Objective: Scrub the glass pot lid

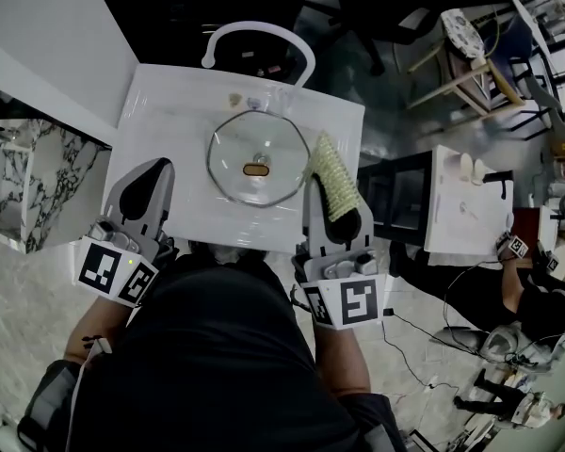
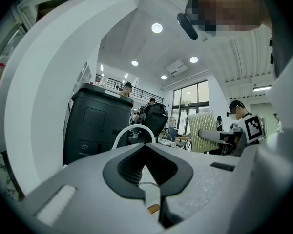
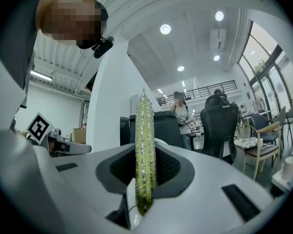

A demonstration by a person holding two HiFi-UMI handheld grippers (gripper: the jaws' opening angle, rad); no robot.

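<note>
Scrubbing isn't starting yet, I'd say: right gripper fingers are clamping the sponge just beside the lid, at its 3 o'clock. Left gripper fingers are sitting together, empty, at 8 o'clock.

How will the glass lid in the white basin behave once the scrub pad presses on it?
The clear round glass pot lid looks rigid and probably breakable. Lying loose on the smooth white basin, it may slide or rock under pressure. Its small orange knob offers little grip.
</note>
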